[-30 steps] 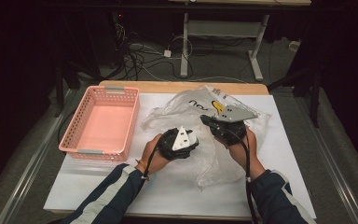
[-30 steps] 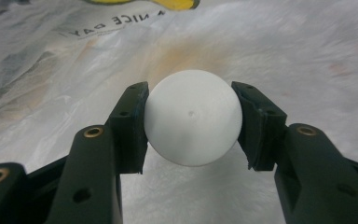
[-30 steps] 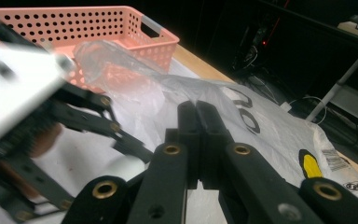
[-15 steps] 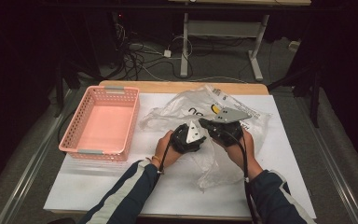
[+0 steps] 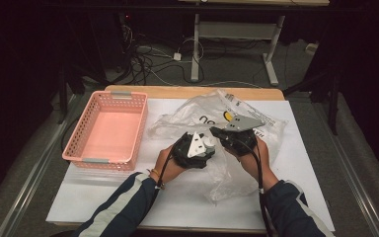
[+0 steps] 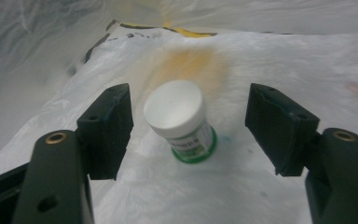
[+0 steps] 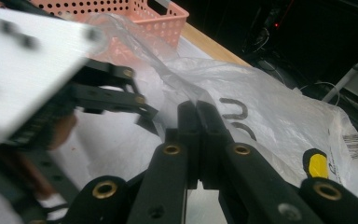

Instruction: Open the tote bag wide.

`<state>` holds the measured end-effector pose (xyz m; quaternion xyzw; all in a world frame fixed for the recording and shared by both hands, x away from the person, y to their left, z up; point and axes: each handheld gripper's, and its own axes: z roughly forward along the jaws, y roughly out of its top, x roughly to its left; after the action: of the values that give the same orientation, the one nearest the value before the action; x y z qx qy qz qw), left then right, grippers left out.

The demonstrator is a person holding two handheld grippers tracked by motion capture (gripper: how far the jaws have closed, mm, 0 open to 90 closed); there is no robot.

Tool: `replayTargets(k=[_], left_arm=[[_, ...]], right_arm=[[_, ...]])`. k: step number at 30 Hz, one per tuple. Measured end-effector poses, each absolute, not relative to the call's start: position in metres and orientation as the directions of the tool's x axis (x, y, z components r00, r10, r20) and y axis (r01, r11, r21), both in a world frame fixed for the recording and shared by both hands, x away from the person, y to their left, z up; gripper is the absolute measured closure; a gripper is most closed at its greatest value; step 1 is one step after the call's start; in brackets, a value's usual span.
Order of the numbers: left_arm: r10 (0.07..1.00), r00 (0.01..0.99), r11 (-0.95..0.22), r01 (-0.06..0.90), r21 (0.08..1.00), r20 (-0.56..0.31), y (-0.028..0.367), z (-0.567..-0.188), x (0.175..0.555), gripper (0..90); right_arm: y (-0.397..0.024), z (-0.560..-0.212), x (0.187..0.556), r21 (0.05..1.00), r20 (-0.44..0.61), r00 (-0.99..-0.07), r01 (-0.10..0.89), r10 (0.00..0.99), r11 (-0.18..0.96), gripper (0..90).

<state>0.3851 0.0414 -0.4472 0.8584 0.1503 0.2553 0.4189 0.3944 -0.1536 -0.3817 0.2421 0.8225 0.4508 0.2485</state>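
My left hand-held gripper [image 6: 186, 126] has just spread its jaws around the small white-capped jar [image 6: 181, 120] inside the plastic bag [image 5: 212, 118] mid-counter, jar dead ahead, leaning slightly, untouched, while my right hand-held gripper [image 7: 198, 109] pinches the bag's film.

left hand-held gripper [image 6: 189, 126] jaws opening, jar [image 6: 181, 120] released

Brightly lit from above across the white table [image 5: 128, 197], with the room beyond sunk in near black and only soft, short shadows under the forearms. Milky and low in contrast inside the plastic bag [image 6: 284, 60] in the left gripper view, sharp on the small white-capped jar [image 6: 181, 119], soft and hazy toward the far folds. Strongly smeared by motion blur on the grey plate [image 7: 23, 60] in the right gripper view, blurred too on the near jaws, crisper on the bag's print farther off
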Motion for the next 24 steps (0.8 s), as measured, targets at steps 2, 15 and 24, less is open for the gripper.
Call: replayTargets(k=[2, 15, 24], left_arm=[[0.46, 0.826, -0.611, 0.027, 0.791, 0.327, 0.05, -0.441, 0.375, 29.8], [0.636, 0.692, -0.534, 0.074, 0.843, 0.342, 0.135, -0.394, 0.347, 21.1], [0.652, 0.679, -0.552, 0.121, 0.825, 0.337, 0.128, -0.398, 0.357, 18.0]], right_arm=[[-0.154, -0.381, 0.394, 0.862, -0.192, -0.76, 0.172, 0.621, 0.477, 90.0], [-0.162, -0.382, 0.388, 0.847, -0.203, -0.757, 0.183, 0.621, 0.499, 90.0], [-0.181, -0.383, 0.377, 0.839, -0.193, -0.76, 0.2, 0.62, 0.506, 90.0]])
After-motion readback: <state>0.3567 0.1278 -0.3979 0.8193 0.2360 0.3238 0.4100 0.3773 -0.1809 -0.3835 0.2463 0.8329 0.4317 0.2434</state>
